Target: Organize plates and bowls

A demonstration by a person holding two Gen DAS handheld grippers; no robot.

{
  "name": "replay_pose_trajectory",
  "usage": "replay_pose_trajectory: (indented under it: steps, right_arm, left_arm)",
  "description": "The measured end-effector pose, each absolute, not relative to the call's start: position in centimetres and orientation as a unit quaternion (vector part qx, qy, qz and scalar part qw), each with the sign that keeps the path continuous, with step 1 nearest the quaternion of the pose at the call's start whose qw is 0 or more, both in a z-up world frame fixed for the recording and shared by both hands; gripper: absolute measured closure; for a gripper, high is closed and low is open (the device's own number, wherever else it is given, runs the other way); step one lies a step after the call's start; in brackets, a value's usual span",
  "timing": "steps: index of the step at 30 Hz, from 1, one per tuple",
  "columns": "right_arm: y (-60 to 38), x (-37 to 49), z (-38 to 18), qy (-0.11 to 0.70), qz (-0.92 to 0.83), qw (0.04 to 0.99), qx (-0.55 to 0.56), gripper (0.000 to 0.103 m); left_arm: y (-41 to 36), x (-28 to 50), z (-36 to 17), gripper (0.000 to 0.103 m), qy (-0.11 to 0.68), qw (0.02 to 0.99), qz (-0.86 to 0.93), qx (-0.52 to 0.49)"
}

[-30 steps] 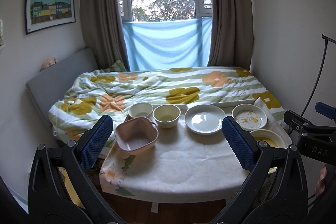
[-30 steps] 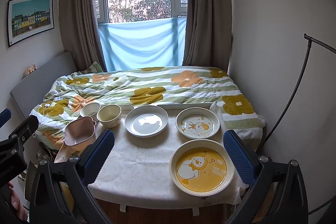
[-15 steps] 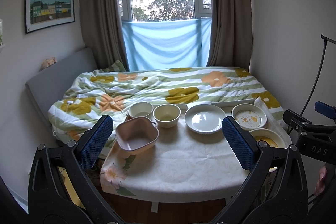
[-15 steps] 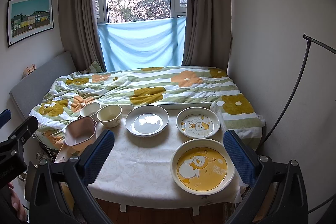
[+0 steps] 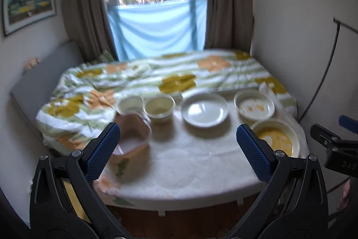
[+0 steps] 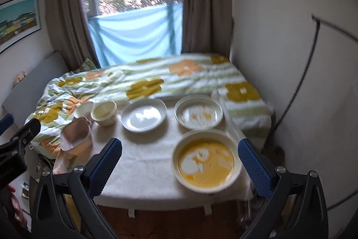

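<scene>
Both the left gripper (image 5: pixel 178 135) and the right gripper (image 6: pixel 180 151) hang short of the table (image 6: pixel 143 162) with jaws spread wide and nothing between them. Nearest the right one sits the yellow duck plate (image 6: pixel 206 163), right at the near right corner of the table, so a clumsy nudge under its rim could well tip it off the edge. At the near left the pink bowl (image 5: pixel 132 134) stands close to that edge too, where the cloth droops, and a pad catching the cloth might drag it over. It looks empty, though the blur makes that hard to be sure of. Behind these, in a row along the far side: a small white bowl (image 5: pixel 130 104), a cream bowl (image 5: pixel 159 108) just beside it, a plain white plate (image 5: pixel 204 109) and a white duck plate (image 6: pixel 198 114), all apparently holding nothing. The far row lies against the quilt (image 6: pixel 143 82), so a shove backwards could ride a dish up onto the soft bedding and leave it tilted
</scene>
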State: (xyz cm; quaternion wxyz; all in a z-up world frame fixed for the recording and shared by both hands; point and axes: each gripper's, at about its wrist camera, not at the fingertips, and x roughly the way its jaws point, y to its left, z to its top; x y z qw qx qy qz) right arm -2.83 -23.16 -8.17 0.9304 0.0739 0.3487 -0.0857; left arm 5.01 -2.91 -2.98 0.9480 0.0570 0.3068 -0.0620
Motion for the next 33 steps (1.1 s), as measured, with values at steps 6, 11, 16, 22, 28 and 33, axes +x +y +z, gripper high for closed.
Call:
replay_pose_trajectory:
  steps: [6,11,16,22,28,33]
  right_arm:
    - [-28.7,-2.1,-13.3,0.405,-0.070,0.904,0.118,0.000]
    - [-33.3,0.2,-17.7,0.450,-0.029,0.883,0.129,0.000]
    - [-37.3,2.2,-22.0,0.479,0.024,0.863,0.160,0.001]
    - [-40.8,5.1,-26.3,0.509,0.063,0.842,0.169,0.030]
    - [-42.4,7.2,-28.0,0.518,0.084,0.835,0.166,0.051]
    - [-42.9,8.4,-28.6,0.525,0.091,0.830,0.162,0.075]
  left_arm:
    - [-7.5,8.3,-9.8,0.000,0.398,0.908,-0.099,0.088]
    - [-12.1,11.4,-16.2,0.001,0.480,0.863,-0.143,0.073]
    - [-15.8,14.5,-21.4,0.001,0.534,0.825,-0.182,0.022]
    - [-18.9,17.2,-25.9,0.008,0.565,0.806,-0.175,0.013]
    - [-20.8,18.4,-28.2,0.051,0.586,0.790,-0.179,0.021]
    - [-21.6,19.0,-28.4,0.075,0.586,0.789,-0.186,0.018]
